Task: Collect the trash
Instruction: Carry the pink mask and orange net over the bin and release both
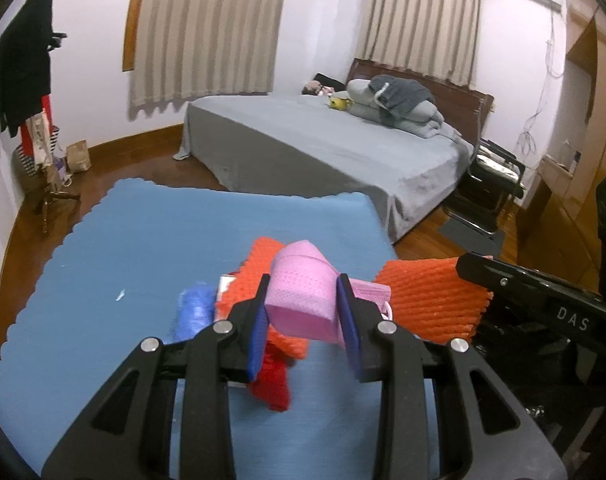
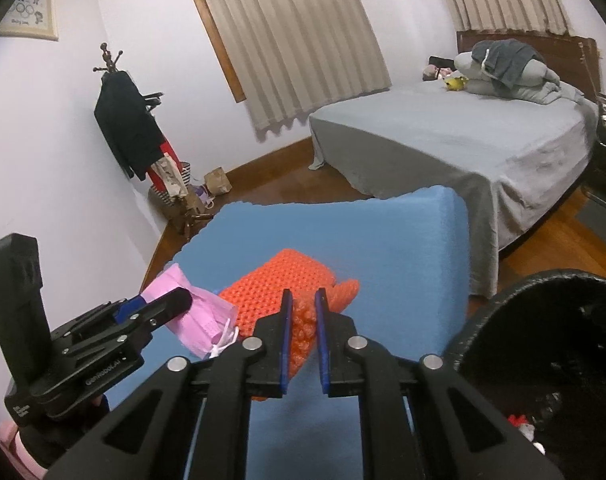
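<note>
Both tools loaded, over the blue table [image 1: 143,248]. Left tool [image 1: 303,312] clamped on a pink face mask [image 1: 299,300], folded between the blue pads, ear loops trailing. Right tool [image 2: 303,320] clamped tight on the edge of an orange foam net [image 2: 279,280], most of it hanging free ahead of the jaws. Black bin bag [image 2: 543,340] gapes just to the right, some scraps already inside. More litter on the table under the left tool: another orange net [image 1: 259,272], a red scrap [image 1: 273,384], a blue wrapper [image 1: 193,312]. Judgement: step in hand is carrying to the bag. Right should drop first, well over the rim, so the net clears it. Keep the mask pinched until above the opening; its loops could snag.
</note>
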### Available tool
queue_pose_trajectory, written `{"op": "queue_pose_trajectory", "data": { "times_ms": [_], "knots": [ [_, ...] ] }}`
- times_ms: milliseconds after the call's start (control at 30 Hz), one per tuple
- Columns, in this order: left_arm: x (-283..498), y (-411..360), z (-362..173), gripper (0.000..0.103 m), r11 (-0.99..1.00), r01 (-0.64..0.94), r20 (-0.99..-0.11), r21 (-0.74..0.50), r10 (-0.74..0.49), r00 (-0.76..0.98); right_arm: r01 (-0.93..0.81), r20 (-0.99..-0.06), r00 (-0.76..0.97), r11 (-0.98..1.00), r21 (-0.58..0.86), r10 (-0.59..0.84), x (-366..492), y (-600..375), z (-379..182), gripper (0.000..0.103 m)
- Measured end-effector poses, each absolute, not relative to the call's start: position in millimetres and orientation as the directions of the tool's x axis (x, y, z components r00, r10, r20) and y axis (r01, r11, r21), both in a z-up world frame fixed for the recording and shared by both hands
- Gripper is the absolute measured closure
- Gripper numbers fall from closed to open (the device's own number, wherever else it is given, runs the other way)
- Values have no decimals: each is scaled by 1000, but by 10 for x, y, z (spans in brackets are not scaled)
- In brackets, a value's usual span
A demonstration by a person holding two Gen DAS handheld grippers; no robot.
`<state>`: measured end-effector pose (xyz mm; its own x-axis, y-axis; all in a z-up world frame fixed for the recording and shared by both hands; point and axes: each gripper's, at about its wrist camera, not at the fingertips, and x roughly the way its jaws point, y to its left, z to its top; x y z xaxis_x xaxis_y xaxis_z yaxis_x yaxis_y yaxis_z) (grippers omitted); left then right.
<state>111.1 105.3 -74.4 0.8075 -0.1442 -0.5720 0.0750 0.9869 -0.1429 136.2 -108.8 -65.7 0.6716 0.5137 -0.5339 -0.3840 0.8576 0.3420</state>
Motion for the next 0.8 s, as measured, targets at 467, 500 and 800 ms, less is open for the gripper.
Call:
{"op": "queue_pose_trajectory", "data": {
  "times_ms": [467,500,800],
  "knots": [
    [1165,327,-636,72,966,211,-550,-147,-257,794,-272,-511,754,904,330,413,1237,-1828,-542,92],
    [1178,227,-632,72,961,230,-547,-150,-275,790,-258,-513,759,909,329,401,1223,-1894,-539,92],
    [1326,-646,-764,71,906,387,-548,-175,-415,726,-89,-554,793,948,306,253,1098,-2674,-686,92]
  ]
}}
